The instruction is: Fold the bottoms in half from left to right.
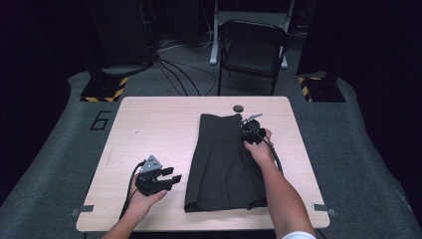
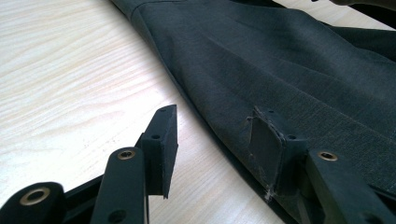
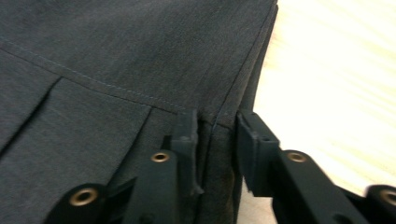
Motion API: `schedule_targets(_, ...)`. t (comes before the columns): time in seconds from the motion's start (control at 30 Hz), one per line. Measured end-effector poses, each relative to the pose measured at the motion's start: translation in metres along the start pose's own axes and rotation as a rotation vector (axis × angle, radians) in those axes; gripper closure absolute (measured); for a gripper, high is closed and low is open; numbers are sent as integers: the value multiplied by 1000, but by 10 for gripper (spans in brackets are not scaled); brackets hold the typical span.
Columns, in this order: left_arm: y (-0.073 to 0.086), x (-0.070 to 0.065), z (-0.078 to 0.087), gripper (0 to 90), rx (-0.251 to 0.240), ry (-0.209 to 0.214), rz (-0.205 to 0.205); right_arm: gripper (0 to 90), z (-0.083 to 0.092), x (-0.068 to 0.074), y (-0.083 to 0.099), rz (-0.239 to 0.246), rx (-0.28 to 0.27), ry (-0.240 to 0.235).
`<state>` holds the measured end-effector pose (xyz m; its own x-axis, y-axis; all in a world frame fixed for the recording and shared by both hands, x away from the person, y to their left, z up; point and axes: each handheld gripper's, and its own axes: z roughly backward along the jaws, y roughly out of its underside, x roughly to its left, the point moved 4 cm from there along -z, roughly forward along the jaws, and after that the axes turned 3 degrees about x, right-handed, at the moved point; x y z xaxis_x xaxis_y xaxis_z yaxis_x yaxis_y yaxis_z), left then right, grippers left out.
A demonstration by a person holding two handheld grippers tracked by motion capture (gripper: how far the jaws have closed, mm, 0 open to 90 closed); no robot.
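Observation:
A dark grey pleated skirt (image 1: 224,159) lies flat on the light wood table (image 1: 149,124), waistband at the far end and hem toward the person. My left gripper (image 1: 171,177) rests on the table just left of the skirt's lower left edge. In the left gripper view the left gripper (image 2: 212,135) stands open with bare wood between its pads, and the right pad touches the skirt's (image 2: 289,60) edge. My right gripper (image 1: 246,132) is at the skirt's right edge near the waistband. In the right gripper view the right gripper (image 3: 217,135) is shut on the skirt's (image 3: 116,56) side seam.
A small dark round object (image 1: 238,108) lies on the table beyond the waistband. A black folding chair (image 1: 254,47) stands behind the table, with cables (image 1: 174,69) on the floor. The left half of the tabletop is bare wood.

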<state>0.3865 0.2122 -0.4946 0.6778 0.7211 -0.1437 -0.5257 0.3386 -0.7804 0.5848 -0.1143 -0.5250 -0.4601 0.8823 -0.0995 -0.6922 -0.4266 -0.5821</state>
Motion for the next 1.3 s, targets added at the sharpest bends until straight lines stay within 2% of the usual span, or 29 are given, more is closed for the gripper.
schedule_targets(0.1,1,-2,-1,515,1,5,1,614,-2,0,0,20,-10,27)
schedule_targets(0.17,1,-4,-2,514,2,7,-6,589,-2,-2,1,19,-3,21)
schedule_targets(0.2,1,-4,-3,512,7,9,-15,586,-2,-3,2,7,-10,13)
schedule_targets(0.33,2,-10,-6,509,11,27,-10,605,-4,-6,6,-35,-32,-20)
schedule_targets(0.4,2,-12,-8,504,22,33,-28,598,-3,-6,5,-54,-34,-23)
schedule_targets(0.43,3,-12,-9,503,24,34,-33,588,0,-5,5,-54,-30,-18)
schedule_targets(0.53,4,-14,-13,499,38,43,-27,571,9,-4,4,-40,-61,-7)
schedule_targets(0.63,3,-16,-21,493,41,45,-28,549,21,-3,5,-20,-82,-22)
schedule_targets(0.7,3,-18,-27,486,45,50,-26,524,27,-5,9,-20,-83,-32)
schedule_targets(0.8,2,-19,-35,469,55,40,-38,503,34,-7,18,-49,-95,-62)
schedule_targets(0.87,2,-18,-41,456,62,28,-26,483,36,-6,25,-36,-88,-71)
schedule_targets(0.93,2,-16,-45,444,68,28,-3,481,39,-4,31,-30,-102,-80)
schedule_targets(1.0,0,-14,-49,443,53,31,26,467,40,-3,36,-26,-96,-93)
schedule_targets(1.07,-4,-9,-53,442,51,20,23,460,40,-2,38,-15,-93,-92)
schedule_targets(1.13,-9,-3,-57,438,50,-3,14,446,39,-1,39,-24,-91,-95)
schedule_targets(1.2,-16,4,-64,424,57,-26,20,437,37,-3,40,-11,-87,-90)
schedule_targets(1.3,-27,10,-75,422,51,-48,24,428,33,-4,40,-33,-82,-90)
